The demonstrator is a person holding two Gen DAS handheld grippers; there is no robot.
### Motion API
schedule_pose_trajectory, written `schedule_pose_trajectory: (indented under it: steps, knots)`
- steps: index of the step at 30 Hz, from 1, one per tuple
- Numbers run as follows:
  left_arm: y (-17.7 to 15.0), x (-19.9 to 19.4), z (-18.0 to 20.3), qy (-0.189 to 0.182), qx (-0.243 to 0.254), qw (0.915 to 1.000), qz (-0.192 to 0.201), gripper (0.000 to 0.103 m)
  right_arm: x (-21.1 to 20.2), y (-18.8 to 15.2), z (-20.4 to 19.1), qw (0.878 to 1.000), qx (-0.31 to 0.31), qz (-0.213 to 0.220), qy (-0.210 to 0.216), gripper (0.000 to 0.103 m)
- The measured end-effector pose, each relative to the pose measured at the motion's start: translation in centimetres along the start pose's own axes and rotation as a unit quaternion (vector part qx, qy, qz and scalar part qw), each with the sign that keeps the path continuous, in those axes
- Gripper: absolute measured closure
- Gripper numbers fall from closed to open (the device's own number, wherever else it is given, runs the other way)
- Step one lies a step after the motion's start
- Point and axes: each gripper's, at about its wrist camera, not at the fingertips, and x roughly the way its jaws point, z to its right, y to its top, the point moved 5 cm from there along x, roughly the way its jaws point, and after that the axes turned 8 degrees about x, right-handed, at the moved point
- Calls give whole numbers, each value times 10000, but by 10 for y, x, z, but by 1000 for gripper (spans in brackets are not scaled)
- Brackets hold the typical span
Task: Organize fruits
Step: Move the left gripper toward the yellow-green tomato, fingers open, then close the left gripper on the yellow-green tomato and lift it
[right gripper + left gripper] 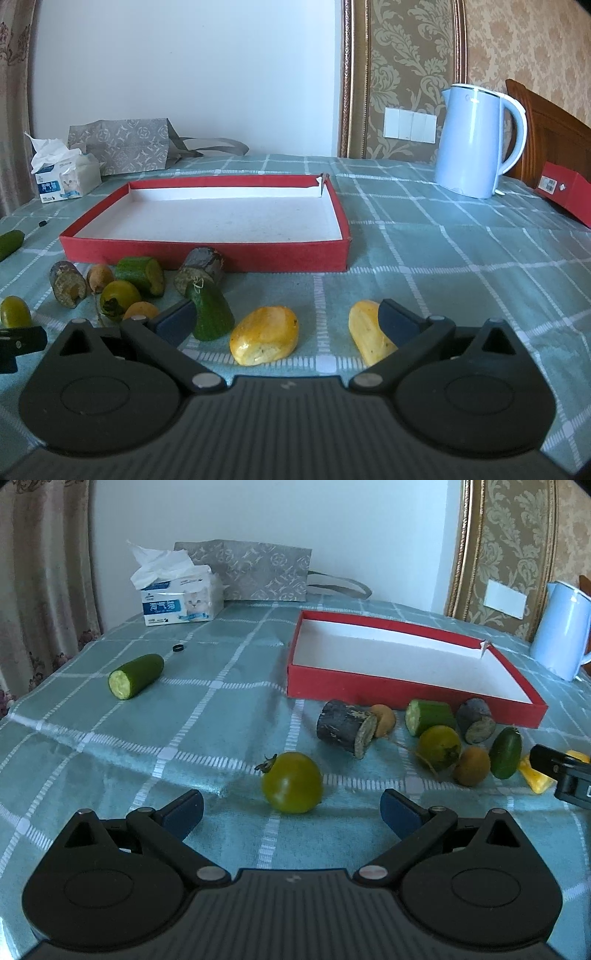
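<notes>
My left gripper (291,806) is open and empty, its fingers either side of a green tomato (292,782) on the cloth. My right gripper (286,319) is open and empty, with a yellow fruit piece (264,336) between its fingers and another yellow piece (365,330) by the right finger. A shallow red box (369,690) with a white floor stands empty behind the fruit; it also shows in the right wrist view (207,253). Dark cylinders (345,727), cucumber pieces (428,716), a second green tomato (439,746) and small brown fruits (472,766) lie before it.
A cucumber half (136,676) and a small black ring (178,647) lie far left. A tissue box (177,598) and a grey bag (255,572) stand at the back. A blue kettle (476,140) and another red box (565,192) are at the right.
</notes>
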Motion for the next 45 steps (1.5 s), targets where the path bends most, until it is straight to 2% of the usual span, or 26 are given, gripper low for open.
schedule_pose_trajectory:
  steps: [9, 20, 26, 35, 37, 39, 41, 45]
  knots:
    - [5, 14, 8, 133, 127, 9998, -82, 1, 2, 1, -1, 10000, -43, 36, -53, 0]
    - [7, 17, 12, 231, 188, 9995, -85, 7, 3, 0, -1, 9999, -69, 69, -69, 0]
    - [10, 15, 14, 310, 257, 9992, -36, 23, 3, 1, 0, 9999, -32, 85, -53, 0]
    - [11, 15, 14, 241, 242, 9994, 2, 33, 4, 0, 0, 9999, -42, 106, -71, 0]
    - [11, 15, 15, 204, 237, 9995, 42, 44, 3, 0, 0, 9999, -41, 107, -65, 0]
    - [10, 12, 16, 168, 231, 9996, 75, 64, 4, 0, -1, 9999, -40, 108, -74, 0]
    - [10, 11, 18, 170, 283, 9994, 88, 70, 3, 0, 0, 9999, -40, 110, -80, 0]
    - [9, 9, 16, 116, 212, 9996, 121, 70, 4, 0, 0, 9999, -43, 115, -86, 0]
